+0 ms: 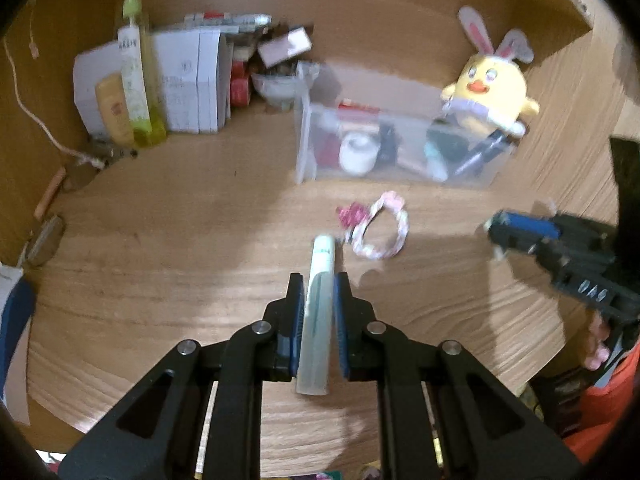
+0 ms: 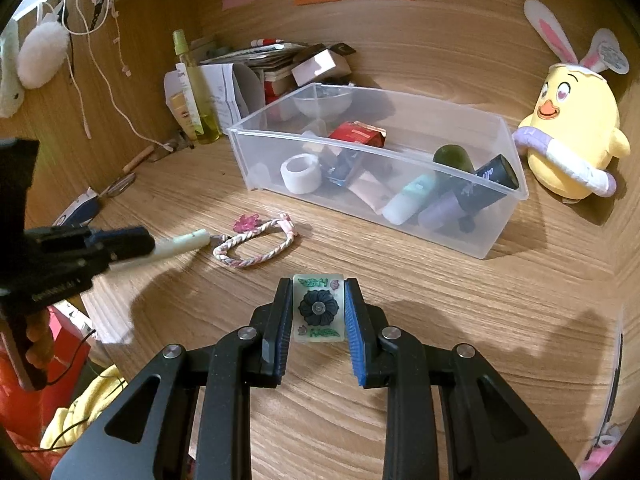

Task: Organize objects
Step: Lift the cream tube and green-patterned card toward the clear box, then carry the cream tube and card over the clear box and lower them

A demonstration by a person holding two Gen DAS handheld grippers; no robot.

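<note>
My left gripper [image 1: 318, 280] is shut on a pale green tube [image 1: 318, 308], held just above the wooden desk; it also shows in the right wrist view [image 2: 132, 240] with the tube [image 2: 180, 242] sticking out. My right gripper [image 2: 318, 286] is shut on a small translucent card with a dark flower [image 2: 319, 308]; it shows at the right of the left wrist view [image 1: 496, 236]. A pink-and-white braided bracelet [image 2: 256, 242] with a pink charm lies on the desk between them [image 1: 380, 226]. A clear plastic bin [image 2: 500, 208] holds several tubes and boxes.
A yellow chick plush with bunny ears [image 2: 572, 136] stands right of the bin. Bottles [image 2: 196, 92], boxes and papers crowd the back left corner. Cords hang on the left wall [image 2: 100, 64]. Wooden walls enclose the desk on the back and sides.
</note>
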